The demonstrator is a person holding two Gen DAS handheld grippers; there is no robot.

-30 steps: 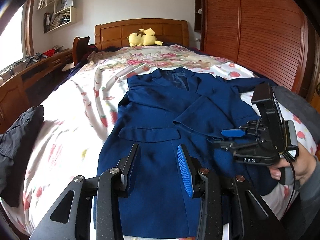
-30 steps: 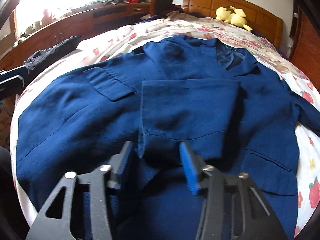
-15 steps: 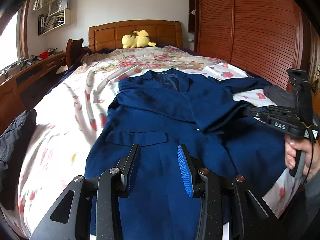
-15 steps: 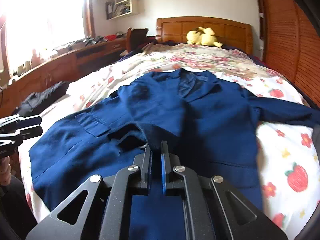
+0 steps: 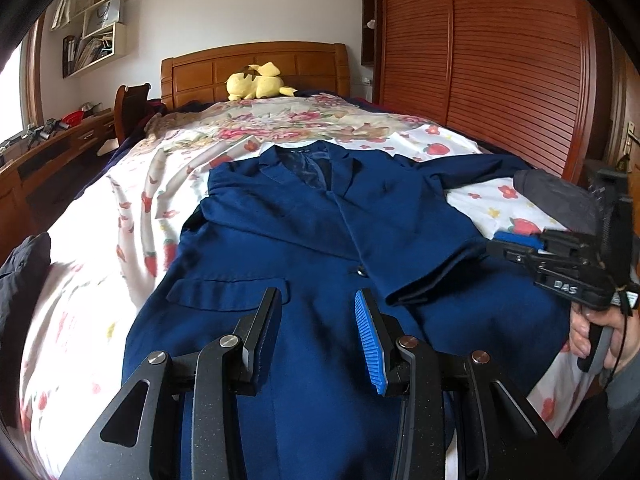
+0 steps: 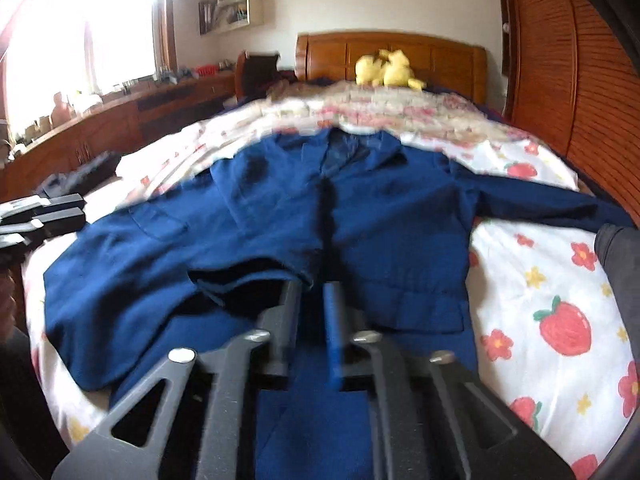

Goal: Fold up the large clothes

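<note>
- The left gripper (image 5: 318,334) hovers over the near hem part of the blue jacket (image 5: 304,248); its two fingers (image 5: 370,336) are spread with a clear gap and nothing between them, and only jacket cloth shows below.
- The right gripper (image 6: 312,320) has its fingers (image 6: 333,320) a small way apart; they have just been opening. The folded sleeve cuff (image 6: 248,276) lies just beyond the tips and a little left of them. The blurred view does not settle whether any cloth is still caught in the gap.
- In the left wrist view that same right gripper (image 5: 520,242) shows at the right edge, held by a hand (image 5: 600,336), with its blue pad just beside the jacket's right side.
- The one blue jacket lies face up and spread on the bed (image 5: 132,208), collar toward the far headboard (image 5: 252,68), hem nearest the cameras. Its left sleeve is folded across the front, the cuff lying near the middle; its right sleeve (image 6: 540,204) stretches out to the right over the floral cover.
- Two flap pockets show on the jacket front, one on each side, and one button near the centre.
- A dark garment (image 5: 24,276) lies at the left edge of the bed, apart from the jacket.
- One yellow plush toy (image 5: 258,84) lies at the far end against the headboard.
- A wall shelf (image 5: 96,46) at far left holds papers and files.
- A long wooden desk (image 6: 108,128) along the left wall carries small cluttered things, too blurred to count.
- Slatted wooden wardrobe doors (image 5: 500,60) fill the right side.
</note>
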